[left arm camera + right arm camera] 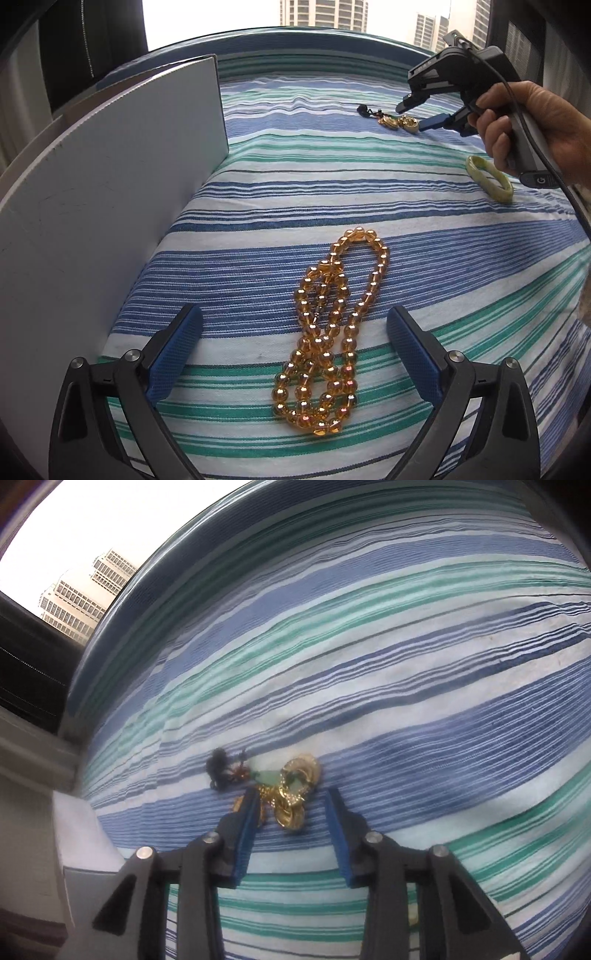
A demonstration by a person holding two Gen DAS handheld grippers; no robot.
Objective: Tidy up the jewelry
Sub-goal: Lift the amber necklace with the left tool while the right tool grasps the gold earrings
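Observation:
An amber bead necklace [332, 332] lies coiled on the striped cloth [295, 184]. My left gripper [294, 312] hovers over it with its jaws wide apart, and the beads touch neither pad. Farther back, a gold pendant cluster [400, 123] with a green stone and a black cord [365, 110] rests on the cloth. My right gripper [412, 118], held by a hand [535, 122], reaches down to it. In the right wrist view the gold cluster [295, 786] sits between the tips of the right gripper [292, 792]. The jaws are partly apart, with a gap at the right pad. The black cord [218, 771] trails to the left.
A pale green bangle [487, 179] lies on the cloth below the right hand. A white upright panel [110, 177] stands along the left side. The table's far rim curves before a window that looks out on tall buildings.

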